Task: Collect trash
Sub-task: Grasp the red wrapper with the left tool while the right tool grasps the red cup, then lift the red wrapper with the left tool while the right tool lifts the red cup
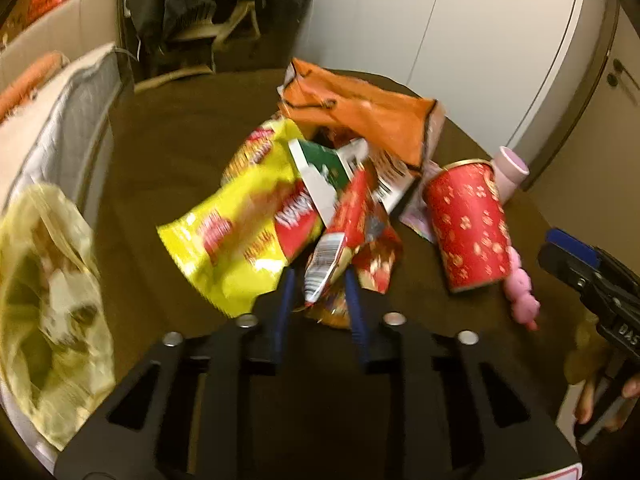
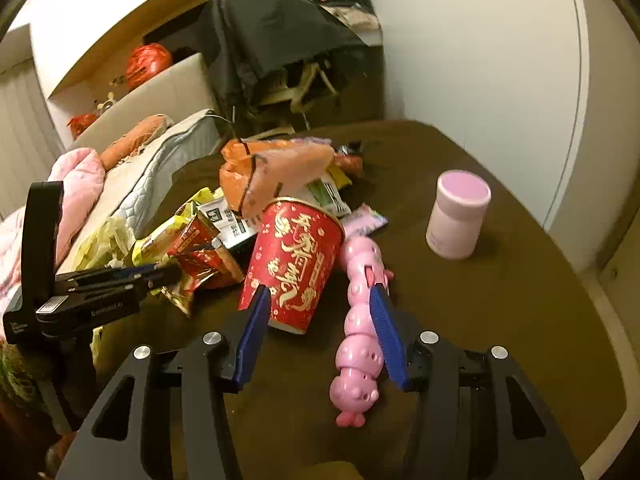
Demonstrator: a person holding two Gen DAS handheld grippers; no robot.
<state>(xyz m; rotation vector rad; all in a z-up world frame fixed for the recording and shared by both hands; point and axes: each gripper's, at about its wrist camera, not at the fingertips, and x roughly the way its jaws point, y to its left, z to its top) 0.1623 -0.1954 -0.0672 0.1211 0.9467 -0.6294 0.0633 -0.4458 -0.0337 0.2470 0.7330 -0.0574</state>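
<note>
A heap of snack wrappers lies on the brown table [image 1: 168,152]. In it are a yellow bag [image 1: 248,232], an orange bag [image 1: 360,116] and a crumpled red wrapper [image 1: 332,264]. My left gripper [image 1: 320,300] is shut on the red wrapper [image 2: 196,248], whose barcode end sticks up between the blue fingers. The left gripper [image 2: 172,272] reaches in from the left of the right wrist view. A red paper cup [image 2: 294,264] stands just beyond my right gripper [image 2: 320,292], which is open. Its right finger lies over a pink pig toy [image 2: 360,340].
A thin yellow plastic bag [image 1: 48,300] hangs open at the table's left edge. A pink-lidded jar [image 2: 458,216] stands at the right. A mattress [image 2: 152,168] and cardboard boxes [image 2: 168,80] are left of the table, with dark cloth [image 2: 272,32] behind it and white cabinets [image 1: 480,40] to the right.
</note>
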